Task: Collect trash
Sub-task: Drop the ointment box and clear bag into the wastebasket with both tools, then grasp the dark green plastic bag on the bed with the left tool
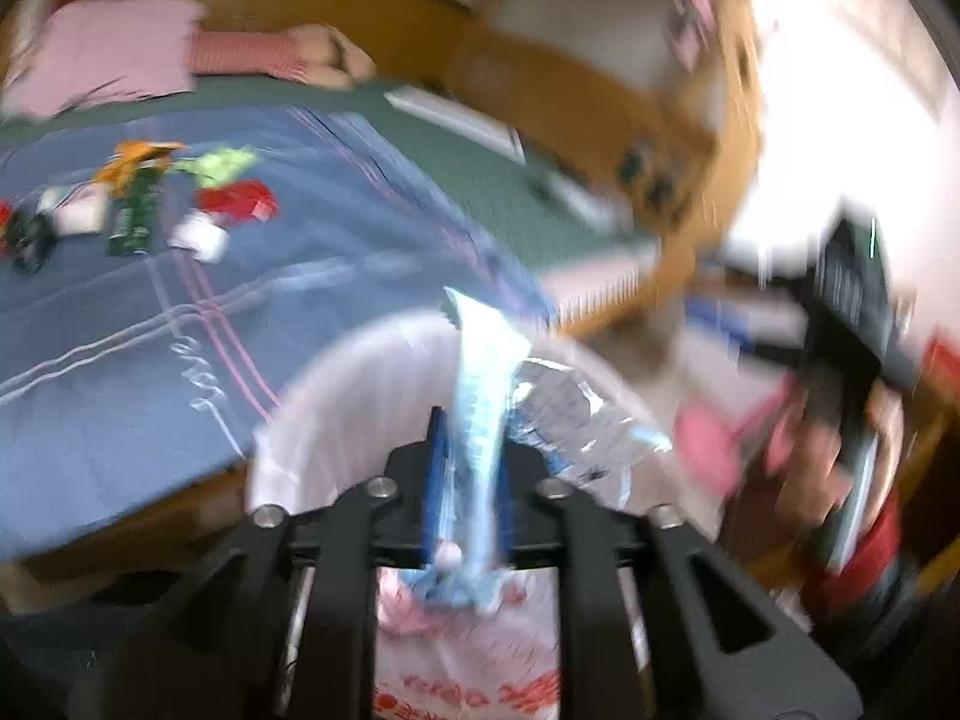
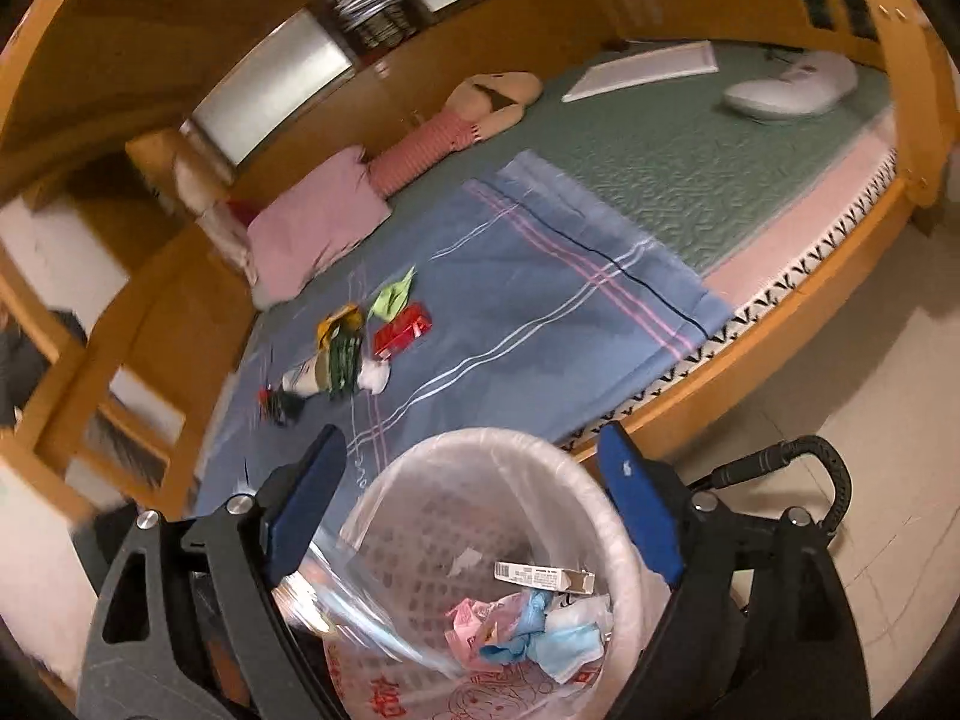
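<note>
On the left, a blue bedspread with pink and white stripes [image 2: 528, 300] covers the near part of a wood-framed bed [image 2: 798, 324]. A cluster of uncollected trash lies on the left part of the bedspread: a yellow-orange wrapper [image 2: 341, 321], a dark green packet [image 2: 343, 363], a light green crumpled paper [image 2: 391, 297], a red flat packet [image 2: 403, 329] and a white crumpled tissue [image 2: 375, 378]. These items lie close together, some touching. A pink pillow [image 2: 312, 234] rests at the far left of the bed.

In the centre, near the bed's edge, stands a round white perforated plastic waste basket lined with a clear bag [image 2: 420, 468]. It contains a small white carton with a barcode [image 2: 543, 577], pale blue crumpled material and pink printed paper (blue and pink scraps overlap at the bottom).

The left gripper [image 1: 467, 468] is above the basket. A light blue and white foil wrapper [image 1: 480, 396] stands upright between its blue pads; the jaws stand narrowly apart, and blur prevents confirming whether the pads press on it.

The right gripper [image 2: 474, 498] is above the basket's rim, jaws spread wide, with no item gripped. A streaked clear plastic piece [image 2: 360, 612] shows just beside its left finger, inside the basket.

To the right, pale floor tiles [image 2: 870, 420] adjoin the bed.
</note>
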`<state>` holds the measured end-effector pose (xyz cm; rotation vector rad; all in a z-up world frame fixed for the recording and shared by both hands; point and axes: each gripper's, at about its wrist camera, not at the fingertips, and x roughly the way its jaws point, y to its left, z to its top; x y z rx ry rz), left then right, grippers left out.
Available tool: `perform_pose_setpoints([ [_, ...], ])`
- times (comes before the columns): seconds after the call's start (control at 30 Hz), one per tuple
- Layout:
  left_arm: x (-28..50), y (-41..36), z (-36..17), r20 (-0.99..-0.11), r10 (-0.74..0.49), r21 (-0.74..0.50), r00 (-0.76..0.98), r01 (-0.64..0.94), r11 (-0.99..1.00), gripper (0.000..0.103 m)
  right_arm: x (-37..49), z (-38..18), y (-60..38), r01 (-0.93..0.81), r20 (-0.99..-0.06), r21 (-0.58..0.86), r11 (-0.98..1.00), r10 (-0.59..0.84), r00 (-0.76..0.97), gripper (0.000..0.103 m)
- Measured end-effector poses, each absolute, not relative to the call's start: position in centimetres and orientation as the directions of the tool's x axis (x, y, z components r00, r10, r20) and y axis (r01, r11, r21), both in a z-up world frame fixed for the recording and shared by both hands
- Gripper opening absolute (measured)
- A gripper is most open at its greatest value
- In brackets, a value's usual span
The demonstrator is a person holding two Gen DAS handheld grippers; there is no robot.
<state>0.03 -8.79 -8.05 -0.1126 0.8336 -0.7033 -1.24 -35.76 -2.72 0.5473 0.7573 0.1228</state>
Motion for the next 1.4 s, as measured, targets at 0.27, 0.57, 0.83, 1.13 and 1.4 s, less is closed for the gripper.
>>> perform_pose_setpoints([
  [0.27, -1.1, -8.5, -7.3, -0.638, -0.386, -0.108, 0.667, 0.419, 0.902, 0.097, -0.8, -4.0, -34.8, 0.079, -0.637, 0.528, 0.845, 0.333, 0.695, 0.084],
  [0.57, 1.3, -2.9, -6.1, -0.614, -0.198, -0.079, 0.764, 0.190, 0.979, 0.097, -0.3, -4.2, -32.2, 0.050, -0.661, 0.488, 0.871, 0.331, 0.673, 0.084],
  [0.83, 11.1, 6.6, -6.9, -0.656, 0.148, -0.025, 0.740, -0.217, 0.976, 0.100, 2.3, -2.9, -29.6, 0.040, -0.716, 0.384, 0.922, 0.271, 0.643, 0.084],
  [1.13, 16.6, 16.4, -12.0, -0.803, 0.335, -0.038, 0.492, -0.604, 0.796, 0.100, 11.2, -4.1, -23.1, -0.008, -0.851, 0.235, 0.972, 0.210, 0.481, 0.084],
  [1.4, 14.3, 19.0, -13.1, -0.827, 0.200, -0.296, 0.526, -0.708, 0.641, 0.100, 21.6, -6.6, -13.4, -0.142, -0.860, 0.241, 0.960, 0.279, 0.428, 0.084],
])
